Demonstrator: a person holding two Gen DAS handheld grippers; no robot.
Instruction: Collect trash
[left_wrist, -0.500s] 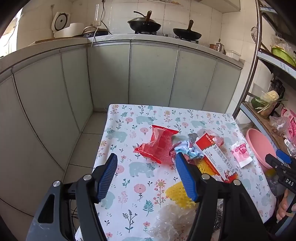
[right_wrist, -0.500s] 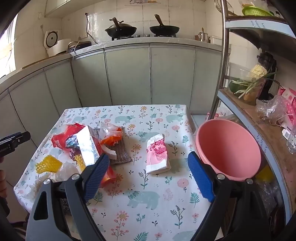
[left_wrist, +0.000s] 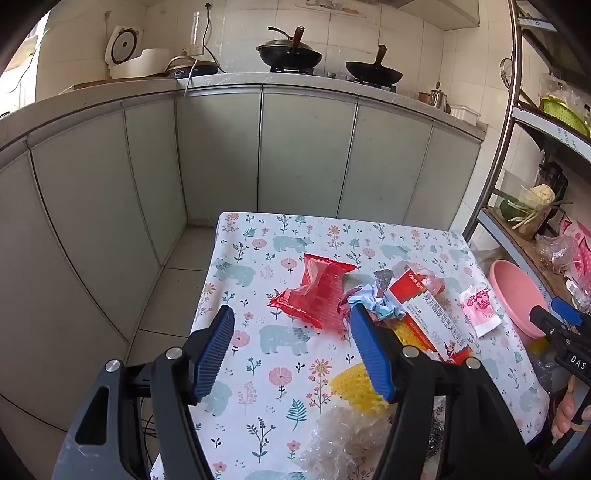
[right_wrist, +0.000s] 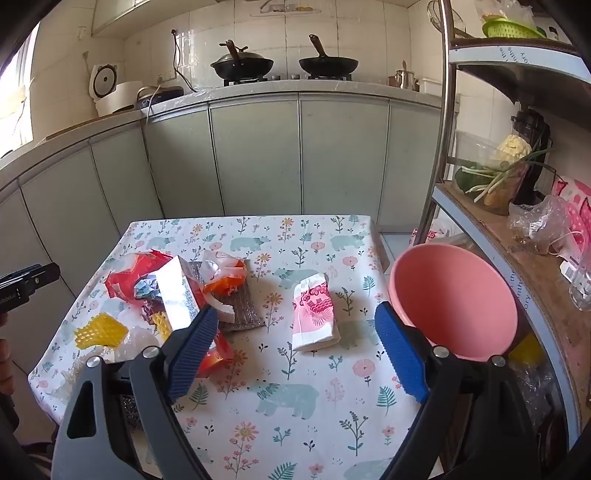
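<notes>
Trash all uncollected: red plastic wrapper (left_wrist: 317, 295), red-white cardboard box (right_wrist: 177, 295), pink-white paper packet (right_wrist: 314, 314) on table; round pink plastic basin (right_wrist: 454, 299) empty. Left gripper (left_wrist: 295, 350), right gripper (right_wrist: 295, 350) released, holding nothing.

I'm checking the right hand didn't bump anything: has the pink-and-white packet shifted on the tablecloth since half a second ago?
No. The pink-and-white packet lies in the same place, just left of the pink basin, above the same bear print.
</notes>
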